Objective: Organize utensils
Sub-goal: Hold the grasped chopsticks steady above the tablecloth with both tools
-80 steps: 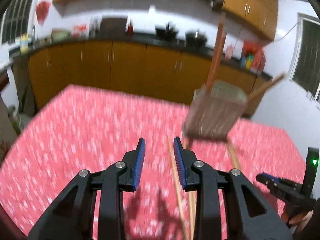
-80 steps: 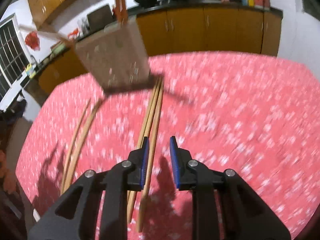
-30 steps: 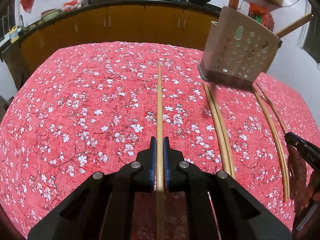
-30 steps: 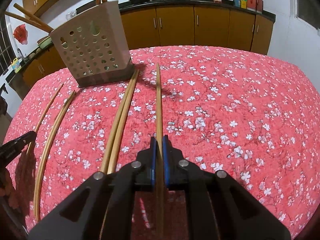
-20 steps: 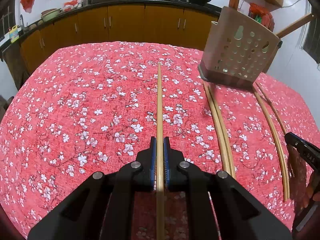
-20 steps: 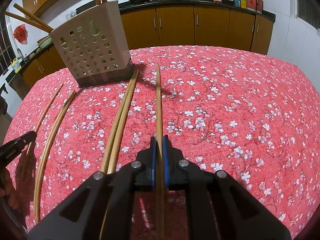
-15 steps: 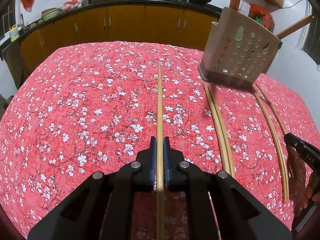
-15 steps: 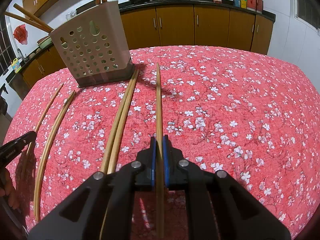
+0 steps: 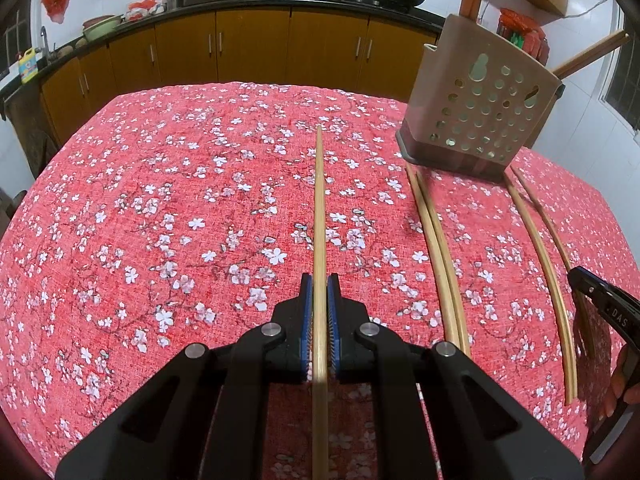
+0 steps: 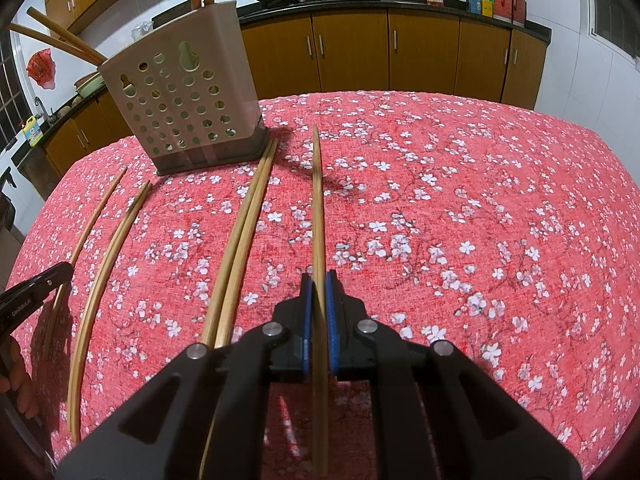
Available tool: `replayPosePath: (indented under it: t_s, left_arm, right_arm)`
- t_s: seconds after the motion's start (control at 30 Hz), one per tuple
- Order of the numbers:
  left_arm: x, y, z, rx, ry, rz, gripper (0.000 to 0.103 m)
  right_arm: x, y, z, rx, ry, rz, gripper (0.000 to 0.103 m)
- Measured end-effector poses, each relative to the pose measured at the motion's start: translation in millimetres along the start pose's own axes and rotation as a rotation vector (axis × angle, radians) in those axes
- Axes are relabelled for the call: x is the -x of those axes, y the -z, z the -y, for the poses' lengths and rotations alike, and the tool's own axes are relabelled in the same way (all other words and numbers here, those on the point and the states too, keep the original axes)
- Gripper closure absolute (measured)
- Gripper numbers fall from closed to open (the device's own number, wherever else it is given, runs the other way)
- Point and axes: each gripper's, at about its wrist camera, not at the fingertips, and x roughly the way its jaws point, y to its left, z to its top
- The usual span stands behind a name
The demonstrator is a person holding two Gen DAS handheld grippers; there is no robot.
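My left gripper (image 9: 319,280) is shut on a long bamboo chopstick (image 9: 319,200) that points straight ahead over the red flowered tablecloth (image 9: 160,220). My right gripper (image 10: 319,276) is likewise shut on a chopstick (image 10: 318,200), whose far tip casts a shadow on the cloth. The beige perforated utensil holder (image 9: 480,120) (image 10: 184,108) stands at the far side with several chopsticks upright in it. On the cloth lie two loose pairs of chopsticks (image 9: 436,248) (image 9: 540,248), seen from the right wrist as one pair (image 10: 244,240) beside my gripper and another (image 10: 108,248) further left.
The right gripper's black body (image 9: 604,308) shows at the left view's right edge, the left gripper's body (image 10: 32,292) at the right view's left edge. Orange kitchen cabinets (image 10: 352,52) and a dark counter with woks run behind the table. A window (image 9: 624,76) is on the right.
Earlier both grippers were open above the table in a blurred view. Now each is shut on a chopstick. Over the last second nothing has moved.
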Motion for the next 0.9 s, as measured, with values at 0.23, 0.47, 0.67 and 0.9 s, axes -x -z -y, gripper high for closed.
replayPosePath:
  t_s: [0.23, 0.47, 0.67, 0.9]
  left_arm:
    - [0.0, -0.2, -0.4, 0.0, 0.0, 0.0, 0.094]
    - [1.1, -0.6, 0.1, 0.004, 0.001, -0.001, 0.094]
    - [2.4, -1.9, -0.2, 0.01, 0.006, -0.001, 0.094]
    - [10.7, 7.7, 5.8, -0.022, -0.012, -0.005, 0.094]
  right_arm:
    - [0.0, 0.1, 0.3, 0.0, -0.001, 0.0, 0.095]
    - [-0.1, 0.1, 0.5, 0.001, -0.001, 0.0, 0.095]
    - [-0.3, 0.4, 1.1, 0.001, -0.001, 0.001, 0.095]
    - [3.9, 4.5, 2.0, -0.003, -0.006, 0.0, 0.094]
